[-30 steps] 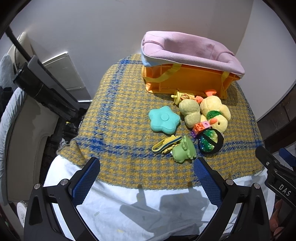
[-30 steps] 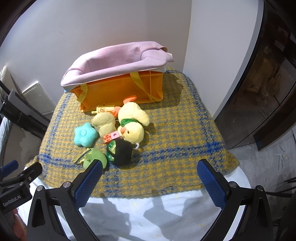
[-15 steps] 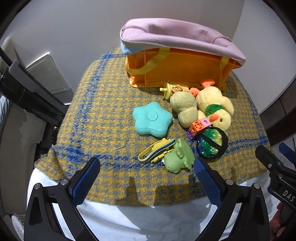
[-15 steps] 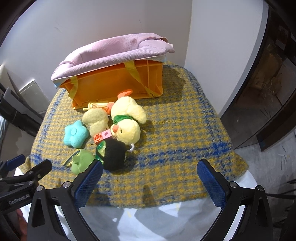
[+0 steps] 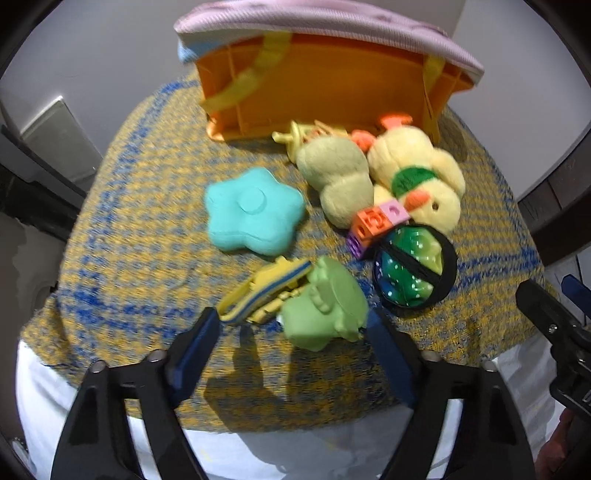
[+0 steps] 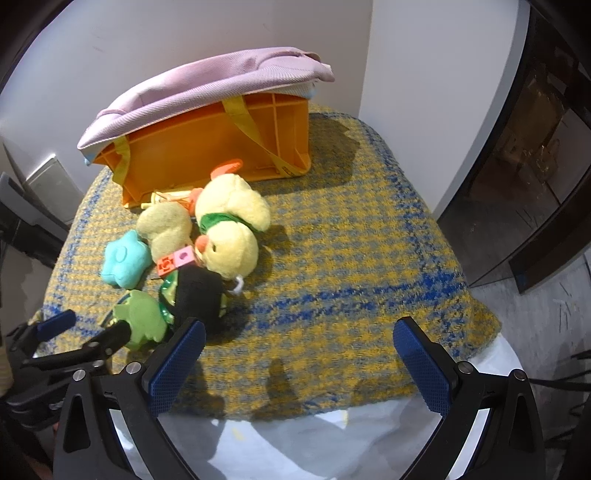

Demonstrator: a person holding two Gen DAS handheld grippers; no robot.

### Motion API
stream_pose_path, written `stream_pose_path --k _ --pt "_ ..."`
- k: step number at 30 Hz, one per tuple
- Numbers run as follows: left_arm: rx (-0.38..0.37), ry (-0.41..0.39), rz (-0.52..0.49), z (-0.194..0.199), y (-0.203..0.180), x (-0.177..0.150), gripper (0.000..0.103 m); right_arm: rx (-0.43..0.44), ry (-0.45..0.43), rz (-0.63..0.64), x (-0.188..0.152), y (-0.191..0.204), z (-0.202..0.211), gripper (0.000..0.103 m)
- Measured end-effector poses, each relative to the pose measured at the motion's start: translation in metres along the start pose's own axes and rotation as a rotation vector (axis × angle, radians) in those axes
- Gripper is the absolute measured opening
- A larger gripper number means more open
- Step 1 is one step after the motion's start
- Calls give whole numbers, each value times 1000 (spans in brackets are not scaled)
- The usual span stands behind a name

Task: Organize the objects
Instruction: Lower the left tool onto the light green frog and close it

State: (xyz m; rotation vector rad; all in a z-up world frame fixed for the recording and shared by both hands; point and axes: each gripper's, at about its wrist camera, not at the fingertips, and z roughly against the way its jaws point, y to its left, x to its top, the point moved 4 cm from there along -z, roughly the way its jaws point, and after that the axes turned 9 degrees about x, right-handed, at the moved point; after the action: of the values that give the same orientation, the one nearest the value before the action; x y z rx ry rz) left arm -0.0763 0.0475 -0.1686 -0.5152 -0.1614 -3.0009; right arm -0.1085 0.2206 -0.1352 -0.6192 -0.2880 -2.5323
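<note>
Step in hand, as I read it: left gripper (image 5: 291, 332) goes for the green toy (image 5: 325, 306) at the near edge of the pile. Jaws are spread wide, holding nothing; the toy sits between the fingertips, close to the right pad. Tips for a clean pick:
- The yellow-blue strap piece (image 5: 264, 291) touches the toy's left side. Keep the left finger clear of it or it gets dragged along.
- Centre on the toy before closing; it's off to the right of the gap now.
- Looks like soft rubber or plastic, so a moderate squeeze should do.
- Drop target is presumably the orange bin (image 5: 321, 85) at the back, pink fabric liner (image 5: 325, 22) folded over its rim. It stands well apart from the toy, so lift over the pile, not through it.

Count, left to right in the left wrist view:
- 1 teal star cushion (image 5: 253, 210)
- 1 yellow-blue strap piece
- 1 green toy
- 1 pale green plush (image 5: 338, 177)
- 1 block chain (image 5: 376, 225), orange, pink and purple cubes
- 1 yellow duck plush (image 5: 421, 177)
- 1 black-rimmed green ball (image 5: 413, 273)
- small yellow/orange bits by the bin wall, too tangled to count

Right gripper (image 6: 295, 358): released, empty, hanging over bare plaid cloth (image 6: 351, 258) to the right of the pile.
</note>
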Motion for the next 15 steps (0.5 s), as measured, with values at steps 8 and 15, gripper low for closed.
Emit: stream_pose_path --k 8,15 --pt "-7 21 4 -15 -11 -1 71 9 16 7 -4 -9 -10 102" --pt "-4 17 2 -22 -19 2 74 11 28 -3 -4 -14 -16 102"
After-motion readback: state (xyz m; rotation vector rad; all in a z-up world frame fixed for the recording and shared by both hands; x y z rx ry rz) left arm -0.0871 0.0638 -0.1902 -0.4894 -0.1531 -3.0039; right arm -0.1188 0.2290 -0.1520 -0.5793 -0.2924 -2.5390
